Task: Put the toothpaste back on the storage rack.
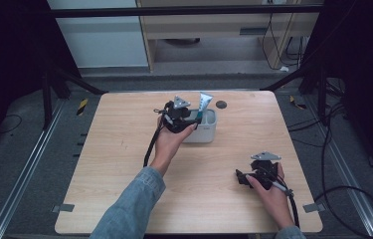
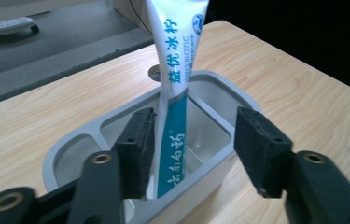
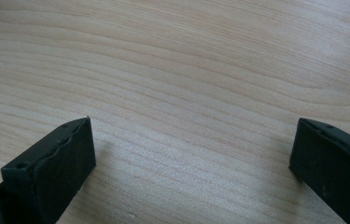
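- So, high view: left gripper (image 1: pixel 190 115) sat at the grey holder (image 1: pixel 208 133) near the desk's (image 1: pixel 124 164) far edge, about mid-width. Toothpaste tube (image 1: pixel 204 103) stood upright in the holder. Right gripper (image 1: pixel 246 178) rested near the desk's near right corner.
- Left gripper view: jaws half open either side of the tube (image 2: pixel 175 93); left pad (image 2: pixel 137 149) just beside it or touching, couldn't tell, right pad clear. Tube was in the holder's (image 2: pixel 70 149) middle compartment.
- Right gripper view: jaws wide, bare desk (image 3: pixel 186 70) between.

Wooden table (image 1: pixel 124 149); round dark cap (image 1: pixel 221 104) near its far edge; grey floor (image 1: pixel 20 164) around.
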`<state>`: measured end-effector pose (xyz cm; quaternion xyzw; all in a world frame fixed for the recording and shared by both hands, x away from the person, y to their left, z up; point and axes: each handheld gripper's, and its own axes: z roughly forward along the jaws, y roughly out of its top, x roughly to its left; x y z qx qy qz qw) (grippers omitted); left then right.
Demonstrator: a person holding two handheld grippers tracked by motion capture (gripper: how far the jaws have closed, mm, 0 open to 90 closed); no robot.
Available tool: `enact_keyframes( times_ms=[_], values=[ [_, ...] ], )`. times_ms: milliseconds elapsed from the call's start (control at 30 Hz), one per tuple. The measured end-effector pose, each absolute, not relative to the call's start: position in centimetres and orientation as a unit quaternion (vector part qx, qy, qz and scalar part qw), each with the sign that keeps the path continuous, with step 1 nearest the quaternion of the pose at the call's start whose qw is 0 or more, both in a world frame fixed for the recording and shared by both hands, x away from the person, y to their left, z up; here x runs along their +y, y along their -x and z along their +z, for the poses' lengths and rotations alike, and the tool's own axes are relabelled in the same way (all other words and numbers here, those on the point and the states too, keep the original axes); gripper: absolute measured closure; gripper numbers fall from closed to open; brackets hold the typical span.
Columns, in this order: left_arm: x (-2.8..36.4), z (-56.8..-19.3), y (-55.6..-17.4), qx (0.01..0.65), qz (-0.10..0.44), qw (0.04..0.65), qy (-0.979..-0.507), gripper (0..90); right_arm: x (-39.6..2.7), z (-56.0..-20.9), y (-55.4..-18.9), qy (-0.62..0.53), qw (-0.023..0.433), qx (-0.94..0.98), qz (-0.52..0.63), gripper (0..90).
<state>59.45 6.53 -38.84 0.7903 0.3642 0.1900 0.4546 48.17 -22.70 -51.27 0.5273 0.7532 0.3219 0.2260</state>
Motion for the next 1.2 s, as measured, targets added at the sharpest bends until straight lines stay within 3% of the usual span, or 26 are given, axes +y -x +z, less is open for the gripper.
enact_keyframes(
  times_ms=[133, 167, 200, 300, 367, 767, 1200],
  values=[
    [6.6, -38.6, -59.1, 0.362, 0.18, 0.453, -0.795, 30.8, -22.7, -51.3, -48.2, -0.527, 0.226, 0.753, 0.322, 0.4],
    [6.7, -38.6, -59.0, 0.361, 0.178, 0.451, -0.797, 23.9, -22.7, -51.3, -48.2, -0.527, 0.226, 0.753, 0.322, 0.4],
    [6.6, -38.5, -58.9, 0.359, 0.178, 0.446, -0.8, 23.9, -22.7, -51.3, -48.2, -0.527, 0.226, 0.753, 0.322, 0.4],
    [6.6, -38.6, -58.2, 0.353, 0.179, 0.435, -0.809, 8.8, -22.7, -51.3, -48.2, -0.527, 0.226, 0.753, 0.322, 0.4],
    [6.6, -38.6, -57.9, 0.351, 0.178, 0.432, -0.811, 6.2, -22.7, -51.3, -48.2, -0.527, 0.226, 0.753, 0.322, 0.4],
    [9.8, -38.3, -55.1, 0.33, 0.18, 0.418, -0.827, 4.1, -22.7, -51.3, -48.2, -0.527, 0.226, 0.753, 0.322, 0.4],
    [15.5, -42.0, -52.1, 0.328, 0.187, 0.388, -0.841, 4.2, -22.7, -51.3, -48.2, -0.528, 0.226, 0.753, 0.322, 0.4]
  ],
)
